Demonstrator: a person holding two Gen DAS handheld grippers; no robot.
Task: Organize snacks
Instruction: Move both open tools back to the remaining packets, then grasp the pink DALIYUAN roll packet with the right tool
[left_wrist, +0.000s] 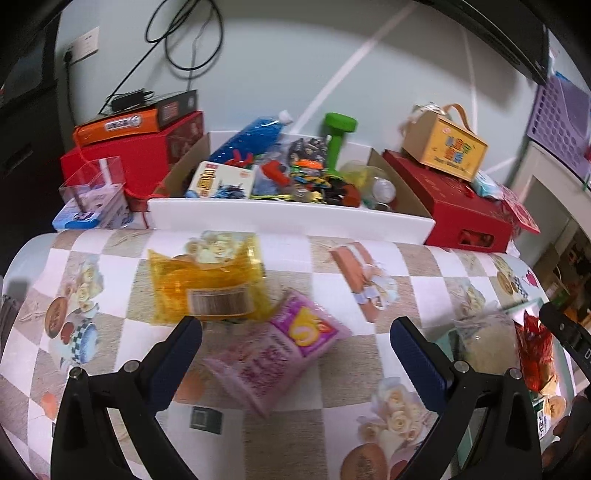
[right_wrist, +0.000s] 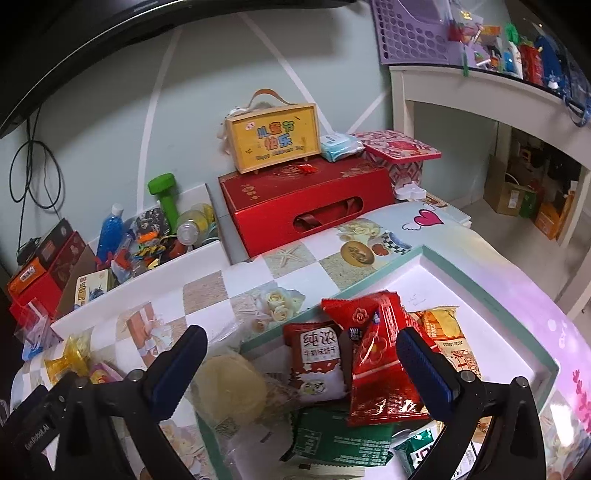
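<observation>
A tablecloth (left_wrist: 332, 435) checked in beige and white squares, printed with cream roses, covers the table. On it lie a translucent yellow snack bag (left_wrist: 207, 280) and a pink packet (left_wrist: 284, 347) with an orange ring motif. Beside the cloth, a white tray with a mint-green rim (right_wrist: 491, 295) holds glossy red wrappers (right_wrist: 380, 369), a green packet (right_wrist: 340, 439) and an orange one (right_wrist: 447, 332).

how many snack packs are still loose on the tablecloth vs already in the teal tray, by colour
Loose on the tablecloth:
yellow pack: 1
pink pack: 1
In the teal tray, those that show:
red packs: 2
orange pack: 1
green packs: 2
clear-wrapped pale cake: 1
Total: 8
</observation>
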